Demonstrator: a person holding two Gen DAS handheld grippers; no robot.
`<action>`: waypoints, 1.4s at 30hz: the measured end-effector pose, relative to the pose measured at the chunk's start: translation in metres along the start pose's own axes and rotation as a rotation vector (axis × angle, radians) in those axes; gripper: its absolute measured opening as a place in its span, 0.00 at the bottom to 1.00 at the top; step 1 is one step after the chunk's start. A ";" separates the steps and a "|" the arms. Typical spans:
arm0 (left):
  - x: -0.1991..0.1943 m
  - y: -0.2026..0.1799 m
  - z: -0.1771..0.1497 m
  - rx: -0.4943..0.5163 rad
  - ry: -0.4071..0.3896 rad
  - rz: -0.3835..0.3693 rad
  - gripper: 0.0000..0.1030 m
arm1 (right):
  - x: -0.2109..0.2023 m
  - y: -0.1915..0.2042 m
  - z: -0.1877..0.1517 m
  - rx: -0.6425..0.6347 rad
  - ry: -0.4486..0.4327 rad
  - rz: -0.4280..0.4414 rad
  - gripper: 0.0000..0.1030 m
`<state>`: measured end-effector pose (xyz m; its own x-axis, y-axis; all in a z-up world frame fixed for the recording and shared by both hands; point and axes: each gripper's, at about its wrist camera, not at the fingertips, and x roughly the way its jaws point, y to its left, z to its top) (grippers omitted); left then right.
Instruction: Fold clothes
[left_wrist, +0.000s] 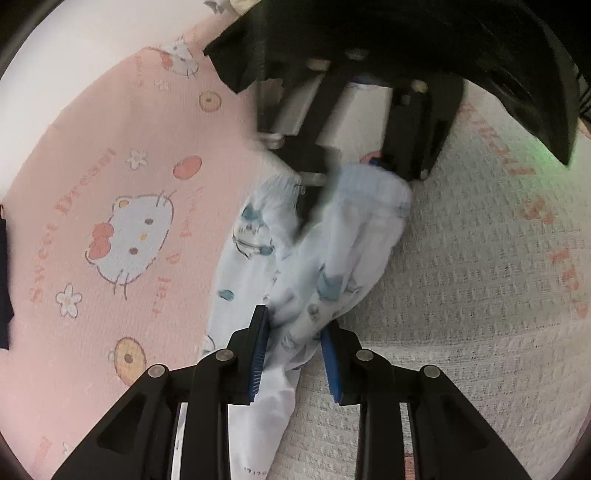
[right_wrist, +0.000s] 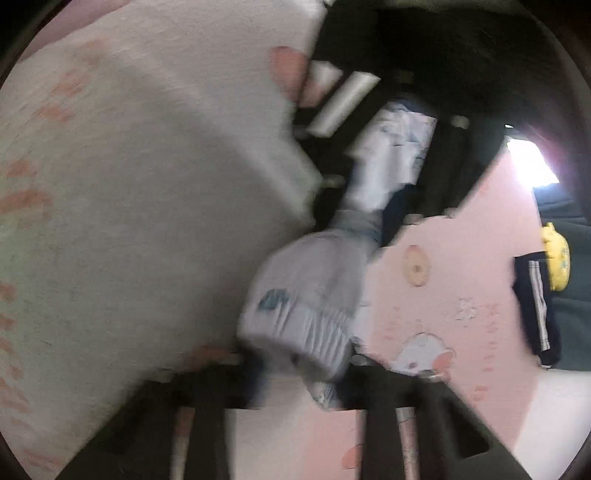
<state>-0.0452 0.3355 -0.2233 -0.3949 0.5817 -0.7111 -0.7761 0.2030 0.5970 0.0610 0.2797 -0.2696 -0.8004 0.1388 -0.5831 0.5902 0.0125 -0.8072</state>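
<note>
both grippers hold one pale blue printed garment (left_wrist: 325, 258) above a pink cartoon sheet (left_wrist: 110, 184): left gripper (left_wrist: 293, 354) narrowed around bunched fabric, right gripper (left_wrist: 369, 166) clamped on its elastic waistband.

The bed is covered by a pink sheet (left_wrist: 110, 155) printed with cartoon cats, flowers, round fruit and pink lettering. A white textured blanket (left_wrist: 461, 280) with pink lettering lies over one side of the sheet. A pale blue printed garment (left_wrist: 258, 280) rests partly on the sheet, along the blanket edge. Near the far edge of the pink sheet lies a dark garment with white stripes (right_wrist: 537, 302), with a yellow item (right_wrist: 556, 258) just beside it.
</note>
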 end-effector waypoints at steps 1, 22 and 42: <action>-0.004 -0.002 0.000 -0.007 0.005 -0.001 0.25 | 0.000 0.000 0.002 0.015 0.012 -0.001 0.21; -0.017 0.062 -0.011 -0.483 0.082 -0.180 0.36 | 0.040 -0.106 -0.076 1.287 -0.055 0.646 0.20; 0.011 0.082 -0.063 -0.830 0.204 -0.220 0.54 | 0.058 -0.099 -0.140 1.966 0.020 0.807 0.19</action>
<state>-0.1442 0.3085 -0.2054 -0.2131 0.4288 -0.8779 -0.9202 -0.3900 0.0328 -0.0290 0.4250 -0.2108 -0.4809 -0.4103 -0.7749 -0.1458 -0.8340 0.5321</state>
